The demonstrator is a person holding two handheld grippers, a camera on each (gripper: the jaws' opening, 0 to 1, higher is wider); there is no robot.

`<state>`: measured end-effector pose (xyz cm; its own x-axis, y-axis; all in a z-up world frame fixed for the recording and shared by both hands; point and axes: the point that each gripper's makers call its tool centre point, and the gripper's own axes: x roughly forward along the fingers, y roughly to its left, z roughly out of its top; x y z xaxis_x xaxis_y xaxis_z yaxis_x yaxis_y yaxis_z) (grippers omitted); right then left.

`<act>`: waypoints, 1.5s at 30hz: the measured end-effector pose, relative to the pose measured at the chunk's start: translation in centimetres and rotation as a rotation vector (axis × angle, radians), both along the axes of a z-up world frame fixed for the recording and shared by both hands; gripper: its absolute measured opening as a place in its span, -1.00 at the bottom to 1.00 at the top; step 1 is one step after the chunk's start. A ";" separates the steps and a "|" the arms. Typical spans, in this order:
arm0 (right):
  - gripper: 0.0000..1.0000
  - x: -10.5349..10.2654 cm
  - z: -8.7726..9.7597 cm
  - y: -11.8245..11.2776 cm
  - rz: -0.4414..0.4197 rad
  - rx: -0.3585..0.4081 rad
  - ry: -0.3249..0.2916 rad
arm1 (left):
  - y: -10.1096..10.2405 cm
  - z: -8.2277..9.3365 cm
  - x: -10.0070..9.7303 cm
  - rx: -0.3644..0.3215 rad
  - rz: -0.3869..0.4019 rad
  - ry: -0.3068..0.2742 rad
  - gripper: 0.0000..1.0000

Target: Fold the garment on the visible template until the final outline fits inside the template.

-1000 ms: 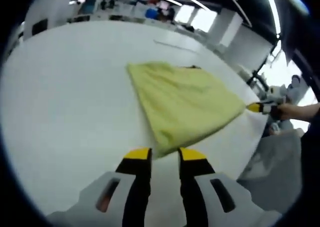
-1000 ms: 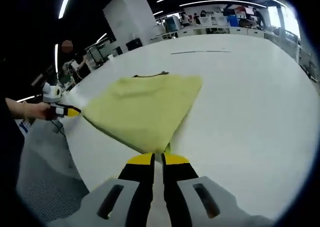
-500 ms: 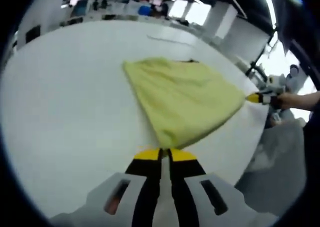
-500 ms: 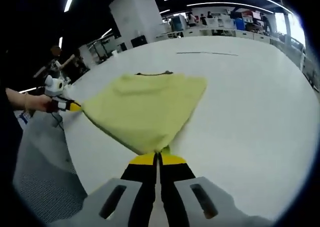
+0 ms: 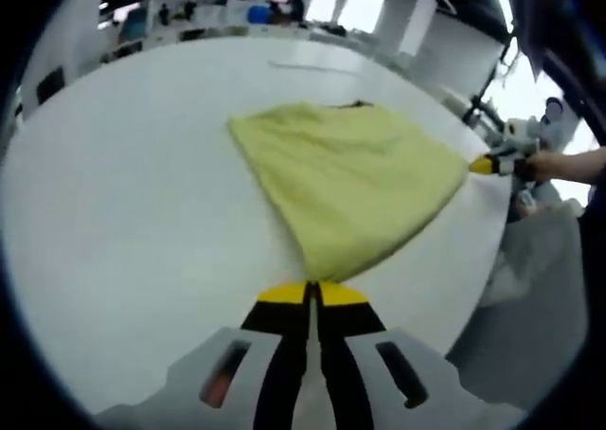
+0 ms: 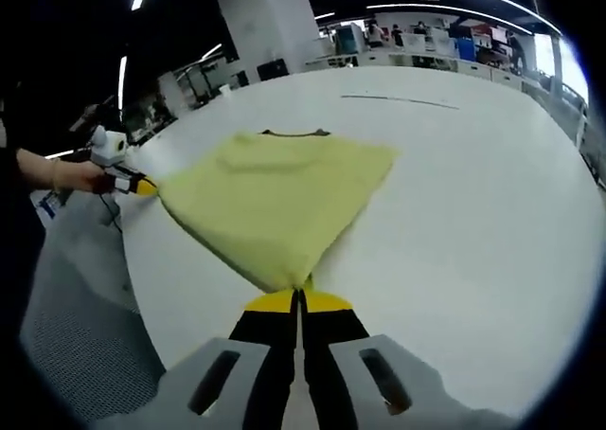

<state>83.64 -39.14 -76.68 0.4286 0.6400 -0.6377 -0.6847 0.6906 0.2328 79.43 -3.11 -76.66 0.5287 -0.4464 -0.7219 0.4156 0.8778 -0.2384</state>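
Yellow garment (image 5: 350,188) of soft, matt woven cloth, faintly creased, white table (image 5: 123,212) of smooth, slightly glossy laminate, left gripper (image 5: 311,294) and right gripper (image 6: 298,301) of smooth moulded plastic, grey bodies, glossy black-and-yellow tips.

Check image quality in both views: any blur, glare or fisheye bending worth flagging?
Left gripper view: soft overall, windows blown out at upper right, table edge bowed, yellow garment readable. Right gripper view: slightly sharper, ceiling strip lights glare, garment evenly lit with little shadow.
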 end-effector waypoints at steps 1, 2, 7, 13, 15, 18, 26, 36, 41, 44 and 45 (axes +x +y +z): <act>-0.97 0.0 0.0 0.0 0.004 0.000 0.000 | 0.0 0.0 0.0 0.000 -0.001 0.000 -1.00; -0.97 -0.1 0.0 0.0 0.014 0.001 0.000 | 0.0 0.0 -0.1 0.000 -0.002 0.001 -1.00; -0.97 -0.3 0.1 0.0 0.041 0.007 -0.001 | 0.0 -0.1 -0.4 -0.005 0.003 0.004 -1.00; -0.97 -0.5 0.1 0.0 0.064 -0.006 -0.005 | -0.1 -0.1 -0.4 -0.003 -0.001 0.006 -1.00; -0.97 -0.5 0.1 0.1 0.062 -0.006 -0.005 | -0.1 -0.1 -0.4 -0.003 0.000 0.008 -1.00; -0.96 -0.6 0.2 0.0 0.056 -0.007 -0.008 | -0.1 0.0 -0.4 -0.008 0.017 0.015 -1.00; -0.97 -1.1 1.2 -1.5 -0.005 -0.028 -0.028 | 1.5 0.8 -1.3 -0.015 0.139 0.047 -0.81; -0.22 -1.4 5.7 -2.4 -0.115 -0.030 -0.094 | 2.9 5.6 -2.4 -0.026 0.217 -0.005 -0.28; 0.20 -2.7 8.1 -1.6 -0.141 0.027 -0.083 | 2.7 7.6 -3.9 -0.033 0.213 -0.013 0.11; 0.42 -3.9 9.1 -1.4 -0.145 0.040 -0.076 | 2.4 8.3 -5.0 -0.021 0.190 -0.008 0.47; 0.48 -4.2 9.4 -1.4 -0.148 0.045 -0.074 | 2.2 8.5 -5.4 -0.018 0.183 -0.005 0.59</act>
<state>79.46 -40.51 -67.30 0.5647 0.5939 -0.5731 -0.5930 0.7749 0.2187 74.03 -0.86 -68.13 0.6062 -0.3549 -0.7117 0.2503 0.9346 -0.2529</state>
